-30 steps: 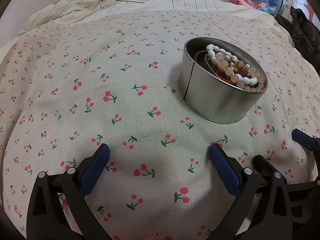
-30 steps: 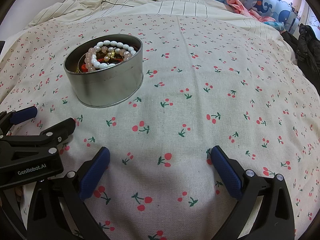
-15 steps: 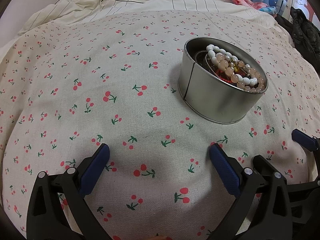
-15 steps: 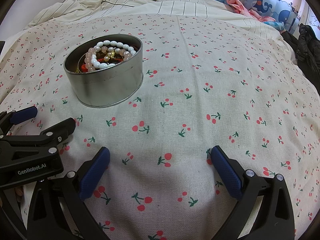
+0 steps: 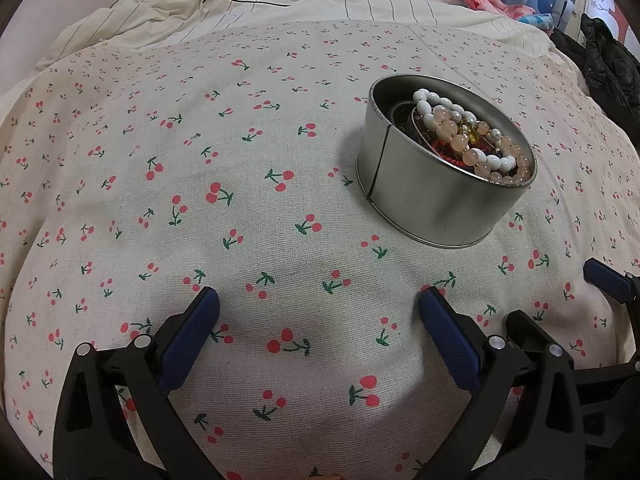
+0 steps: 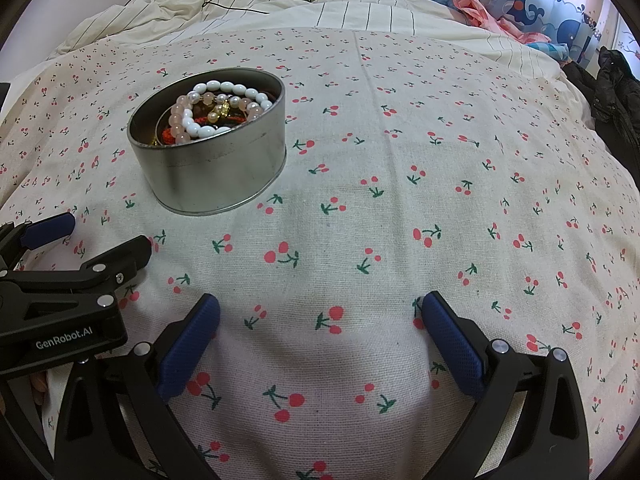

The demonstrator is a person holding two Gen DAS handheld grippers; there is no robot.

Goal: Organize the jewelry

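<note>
Sitting upright on the cherry-print cloth, toward its far half and well in from every edge: a round metal tin, open-topped, heaped with bead bracelets in white and pale pink, with something red and something amber tangled beneath. Nothing lying loose on the cloth around it.

Hovering low over the near edge of the cloth: the left gripper, spread wide, gripping nothing. Lying ahead and to the right of it, the tin, well apart from the blue pads. Hovering alongside, the right gripper, equally wide and equally empty. From the right wrist view, lying ahead and to the left, the tin, the bracelets showing over its rim.

Sitting roughly between the two lines of reach, then, and looking about equally far from both; hard to call either nearer. No long axis to the tin itself, being round; the bracelet loops lying flat and overlapped, so probably calling for a reach down from above into the opening rather than from the side. Likely snag: tangled strands lifting together.
</note>
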